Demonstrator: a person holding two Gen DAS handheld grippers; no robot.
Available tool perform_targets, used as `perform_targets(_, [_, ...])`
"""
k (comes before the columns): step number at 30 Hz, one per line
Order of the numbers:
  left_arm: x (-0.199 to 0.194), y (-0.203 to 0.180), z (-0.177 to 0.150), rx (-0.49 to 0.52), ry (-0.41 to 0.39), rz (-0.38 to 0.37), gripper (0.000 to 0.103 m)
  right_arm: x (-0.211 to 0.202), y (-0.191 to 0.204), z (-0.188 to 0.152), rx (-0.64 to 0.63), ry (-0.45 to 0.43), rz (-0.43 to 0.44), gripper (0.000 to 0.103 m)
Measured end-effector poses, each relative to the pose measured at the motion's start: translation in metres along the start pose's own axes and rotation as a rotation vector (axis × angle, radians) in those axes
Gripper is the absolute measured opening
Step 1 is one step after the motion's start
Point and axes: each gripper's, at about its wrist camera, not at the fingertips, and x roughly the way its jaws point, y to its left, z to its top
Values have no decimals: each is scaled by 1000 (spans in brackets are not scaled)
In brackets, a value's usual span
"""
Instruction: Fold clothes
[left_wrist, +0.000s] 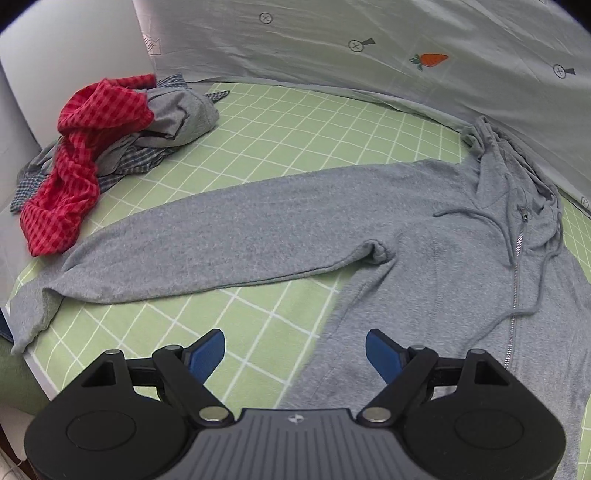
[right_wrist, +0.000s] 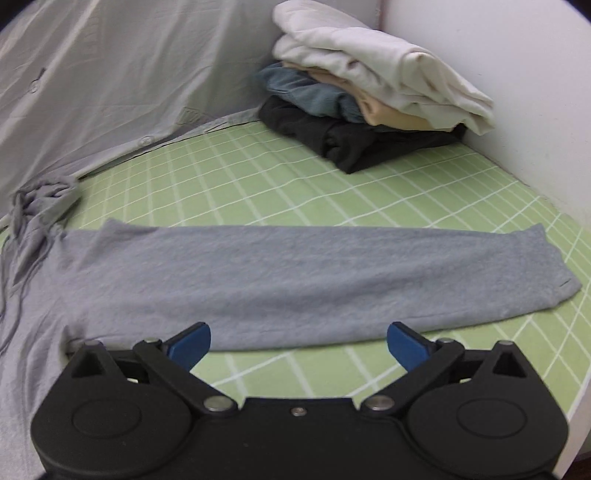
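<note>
Both my claws angled down over the bed, nothing gripped. Left gripper: jaws spread wide, hovering above the green checked sheet at the hoodie's side edge. Right gripper: jaws spread fully, empty, just short of the right sleeve.

Grey zip hoodie lies flat, front up, mid-bed; hood bunched against the pale grey cover along the far edge. Left sleeve stretched out toward the left edge, cuff draping over it. Right sleeve laid out straight toward the right edge.

Unfolded pile, red checked piece on top, far-left corner. Folded stack in far-right corner against the white wall.
</note>
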Motion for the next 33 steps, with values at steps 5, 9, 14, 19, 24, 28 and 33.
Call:
perform_targets(5, [6,75,3,-95,8,21,84,-28,91,-26,-204,13,129,103])
perform_targets(9, [14,130,7,-155,8,35,84,-47,149,-41,-280,14,190,103])
perform_targets(14, [32,190,17,-221,5,46,84,-51,201,-61,-294,23,198,103])
perform_targets(19, [53,228,23,-307,27,26,83,-45,231,-82,-269,71,161,103])
perform_targets(24, [67,241,29,-347,31,-43,68,-49,240,-92,-246,94,119,103])
perform_targets(28, [76,234,36,-309,50,-50,56,-46,235,-93,-198,119,106,103])
perform_targets(33, [75,218,40,-231,31,-67,10,-44,229,-93,-174,143,122,103])
